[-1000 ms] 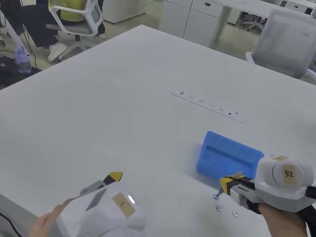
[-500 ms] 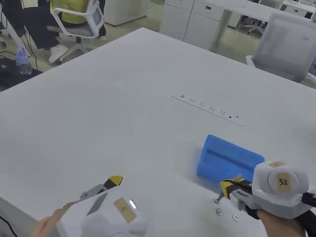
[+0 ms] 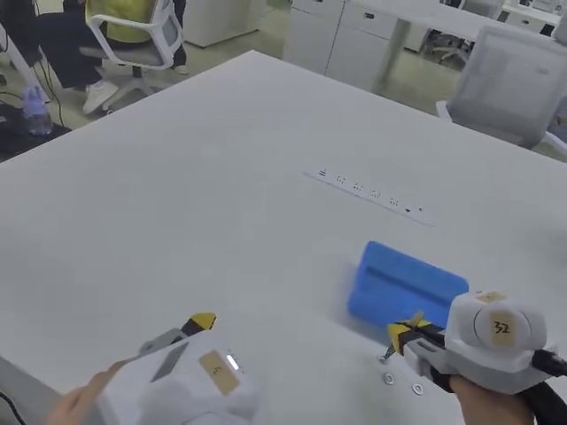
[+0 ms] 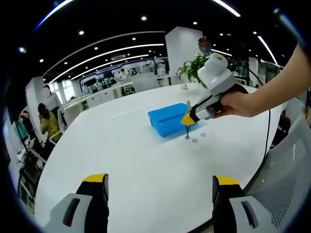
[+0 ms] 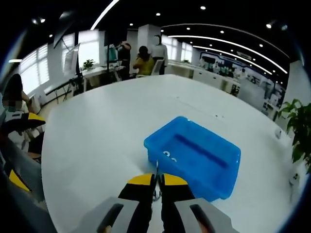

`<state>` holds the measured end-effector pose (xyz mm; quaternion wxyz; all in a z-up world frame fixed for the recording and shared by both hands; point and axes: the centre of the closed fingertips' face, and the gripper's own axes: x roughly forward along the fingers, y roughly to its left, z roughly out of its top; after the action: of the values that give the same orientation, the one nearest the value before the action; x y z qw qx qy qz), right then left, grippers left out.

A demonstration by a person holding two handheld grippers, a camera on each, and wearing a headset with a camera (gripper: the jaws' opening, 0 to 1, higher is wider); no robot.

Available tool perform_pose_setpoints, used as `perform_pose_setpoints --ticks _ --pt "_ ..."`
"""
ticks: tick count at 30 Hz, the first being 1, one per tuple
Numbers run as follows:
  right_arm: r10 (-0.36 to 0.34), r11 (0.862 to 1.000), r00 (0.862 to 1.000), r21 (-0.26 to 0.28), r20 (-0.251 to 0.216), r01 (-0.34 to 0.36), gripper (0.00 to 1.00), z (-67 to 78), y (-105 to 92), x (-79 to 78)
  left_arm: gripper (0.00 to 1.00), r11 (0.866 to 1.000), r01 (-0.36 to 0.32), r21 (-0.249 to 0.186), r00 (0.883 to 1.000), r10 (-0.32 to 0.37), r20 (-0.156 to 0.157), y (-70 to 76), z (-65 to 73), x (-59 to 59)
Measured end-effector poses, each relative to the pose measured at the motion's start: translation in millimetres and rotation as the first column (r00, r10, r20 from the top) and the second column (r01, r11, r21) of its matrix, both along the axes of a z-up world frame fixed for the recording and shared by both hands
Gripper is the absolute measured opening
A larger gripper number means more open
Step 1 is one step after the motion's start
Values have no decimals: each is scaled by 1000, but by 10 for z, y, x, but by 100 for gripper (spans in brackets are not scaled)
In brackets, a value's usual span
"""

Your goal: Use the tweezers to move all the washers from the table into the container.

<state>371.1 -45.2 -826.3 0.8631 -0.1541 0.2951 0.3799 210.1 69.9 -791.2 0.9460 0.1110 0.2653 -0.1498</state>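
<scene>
**Head view.** The right hand-held gripper [image 3: 403, 336] is clamped on the tweezers [image 3: 387, 353], whose tips point down at the counter [image 3: 221, 204]. 2 washers [image 3: 388, 379] lie just beside those tips, on the person's side of the jaws. The blue container [image 3: 407, 282] stands just ahead of this hand-held gripper. The left hand-held gripper [image 3: 202, 320] sits well apart to its left.

**Left gripper view.** Its own jaws stand wide apart and hold nothing. The tweezer tips appear to touch the counter close to the 2 washers, which look like small, thin, flat, pale rings.

**Right gripper view.** The jaws press together on the tweezers' shank. The open container lies just ahead, with what look like 2 rings already on its floor.

**Assessment.** The step in hand is judged to be picking up 1 washer. The tips should straddle its rim and squeeze lightly, since a flat ring may skid. It should then be lifted clear of the near wall before release.
</scene>
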Motion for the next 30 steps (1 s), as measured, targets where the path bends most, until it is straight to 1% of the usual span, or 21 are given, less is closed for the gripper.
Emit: perform_pose_setpoints --ticks 3,5,9,12,14,16,18,20,25,30 --pt "-7 1000 1000 1 -14 8 1 2 -25 -18 90 1000 4 3 1000 -4 3 -7 4 -1" --pt "-7 1000 1000 -10 -27 7 2 -5 -44 -24 90 1000 2 2 1000 -2 3 -4 7 -2" --pt "0 1000 999 -29 -38 -2 2 -7 -61 -29 90 1000 2 5 1000 -2 5 -2 10 0" --pt "12 999 999 -50 -30 -13 1 0 -67 -14 90 1000 4 6 1000 -4 6 -4 12 1" --pt "12 999 1000 -44 -25 -13 2 41 -74 2 90 1000 4 0 1000 -4 11 -9 25 3" --pt "-13 1000 999 -7 -34 12 2 102 -71 11 90 1000 3 -3 1000 -3 19 -8 40 9" --pt "-27 1000 999 12 -38 27 2 145 -81 20 90 1000 -1 -3 1000 1 16 -1 36 8" --pt "-32 999 999 21 -35 33 2 180 -95 33 90 1000 0 0 1000 0 19 -2 40 9" --pt "-39 999 999 36 -26 40 2 283 -114 43 90 1000 6 1 1000 -6 15 -14 34 1" --pt "-32 998 999 44 -11 33 2 376 -94 55 90 1000 8 -4 1000 -8 13 -20 32 1"
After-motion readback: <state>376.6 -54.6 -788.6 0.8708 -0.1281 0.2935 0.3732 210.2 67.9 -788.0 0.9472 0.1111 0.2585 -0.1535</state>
